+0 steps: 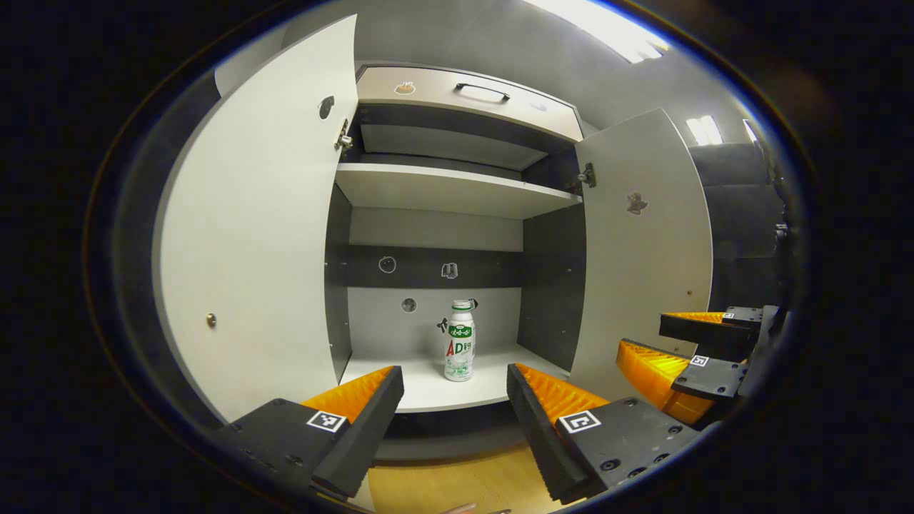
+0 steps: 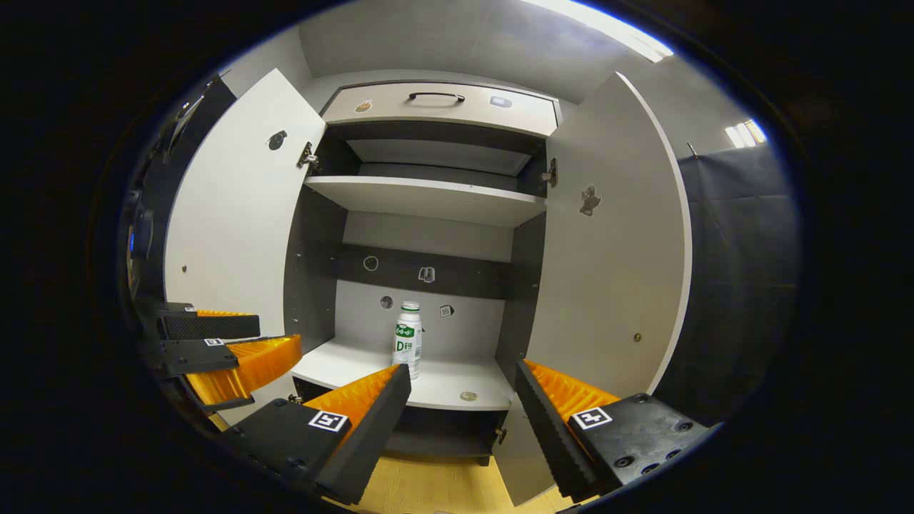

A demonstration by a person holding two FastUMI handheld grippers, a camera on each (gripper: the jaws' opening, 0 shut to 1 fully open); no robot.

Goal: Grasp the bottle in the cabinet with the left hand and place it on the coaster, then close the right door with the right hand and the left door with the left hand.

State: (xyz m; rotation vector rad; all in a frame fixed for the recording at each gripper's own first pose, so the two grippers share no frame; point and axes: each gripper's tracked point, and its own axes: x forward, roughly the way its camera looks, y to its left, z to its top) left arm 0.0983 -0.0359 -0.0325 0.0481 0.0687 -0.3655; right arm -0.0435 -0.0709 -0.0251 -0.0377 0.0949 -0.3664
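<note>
A white bottle (image 1: 460,341) with a green label stands upright on the lower shelf (image 1: 428,389) of the open cabinet; the right gripper view has the bottle (image 2: 408,340) left of centre. My left gripper (image 1: 455,407) is open in front of the shelf, short of the bottle. My right gripper (image 2: 463,410) is open too, back from the cabinet front, and shows at the right edge of the left gripper view (image 1: 646,344). The left door (image 1: 264,214) and right door (image 1: 643,243) both stand wide open.
An upper shelf (image 1: 450,189) and a drawer (image 1: 464,96) with a dark handle sit above. A small round object (image 2: 468,395) lies on the lower shelf near its front edge. A wooden surface (image 1: 443,485) lies below the cabinet. Dark cloth (image 2: 735,271) hangs right of the cabinet.
</note>
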